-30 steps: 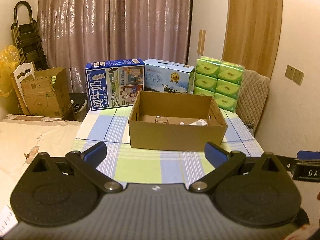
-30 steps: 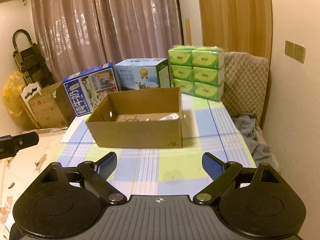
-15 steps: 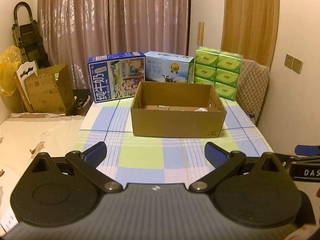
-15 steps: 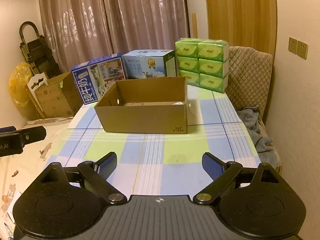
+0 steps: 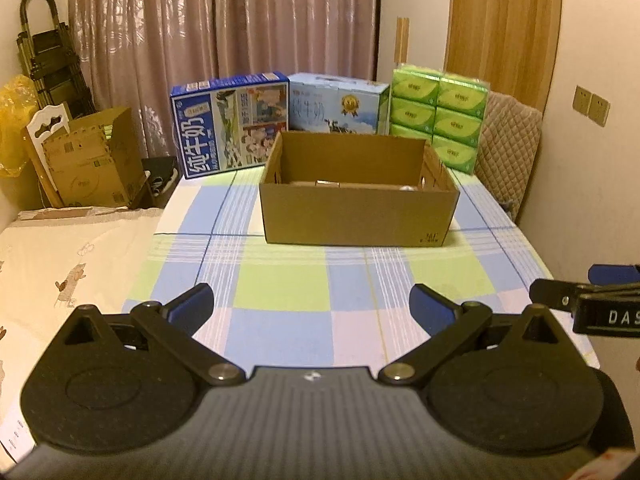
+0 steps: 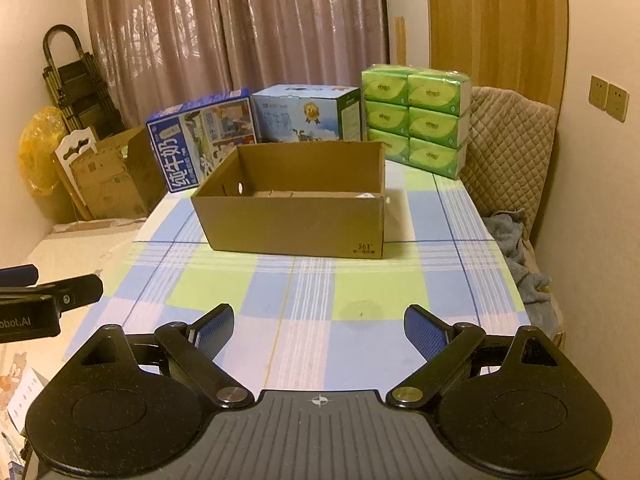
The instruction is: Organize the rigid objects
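Observation:
An open brown cardboard box (image 5: 356, 216) stands on the checked tablecloth (image 5: 288, 292), also in the right wrist view (image 6: 292, 228). Small items lie on its floor, mostly hidden by the front wall; only a white edge (image 6: 366, 196) and flat tops show. My left gripper (image 5: 312, 308) is open and empty, well in front of the box over the table's near part. My right gripper (image 6: 318, 326) is open and empty, level with it to the right. Each gripper's tip shows at the edge of the other's view (image 5: 600, 304) (image 6: 48, 296).
Behind the box stand a blue milk carton case (image 5: 230, 124), a light blue case (image 5: 338, 106) and stacked green tissue packs (image 5: 438, 118). A padded chair (image 6: 508, 152) with a grey cloth (image 6: 516, 248) is at the right. A bed and cardboard boxes (image 5: 92, 160) lie left.
Both grippers have drawn back from the box and dropped lower, so the box looks smaller and its contents are now mostly hidden behind its front wall. Jaws stay open.

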`<control>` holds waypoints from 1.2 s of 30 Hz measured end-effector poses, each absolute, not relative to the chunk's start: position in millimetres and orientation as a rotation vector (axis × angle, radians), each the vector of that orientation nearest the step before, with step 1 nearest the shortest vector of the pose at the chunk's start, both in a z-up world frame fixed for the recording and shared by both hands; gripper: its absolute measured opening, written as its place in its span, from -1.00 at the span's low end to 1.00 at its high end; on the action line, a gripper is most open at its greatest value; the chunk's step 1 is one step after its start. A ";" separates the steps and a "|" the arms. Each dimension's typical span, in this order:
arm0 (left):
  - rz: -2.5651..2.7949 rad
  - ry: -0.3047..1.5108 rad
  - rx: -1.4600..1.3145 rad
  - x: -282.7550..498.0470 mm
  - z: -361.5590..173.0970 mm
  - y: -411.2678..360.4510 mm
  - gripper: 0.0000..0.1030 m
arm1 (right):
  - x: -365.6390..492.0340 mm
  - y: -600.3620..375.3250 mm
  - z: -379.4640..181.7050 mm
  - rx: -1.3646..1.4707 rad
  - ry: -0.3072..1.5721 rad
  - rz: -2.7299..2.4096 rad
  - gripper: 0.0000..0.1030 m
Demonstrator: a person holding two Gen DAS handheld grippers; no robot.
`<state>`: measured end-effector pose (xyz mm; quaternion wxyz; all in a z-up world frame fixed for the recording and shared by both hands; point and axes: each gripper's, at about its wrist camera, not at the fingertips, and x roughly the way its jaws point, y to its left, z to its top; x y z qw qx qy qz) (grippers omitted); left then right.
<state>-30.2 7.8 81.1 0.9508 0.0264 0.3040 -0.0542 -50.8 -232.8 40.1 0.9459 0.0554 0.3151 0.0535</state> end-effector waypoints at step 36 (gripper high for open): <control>-0.155 0.692 0.041 5.6 49.8 -7.2 0.99 | -17.4 -236.8 13.4 0.101 0.702 0.075 0.73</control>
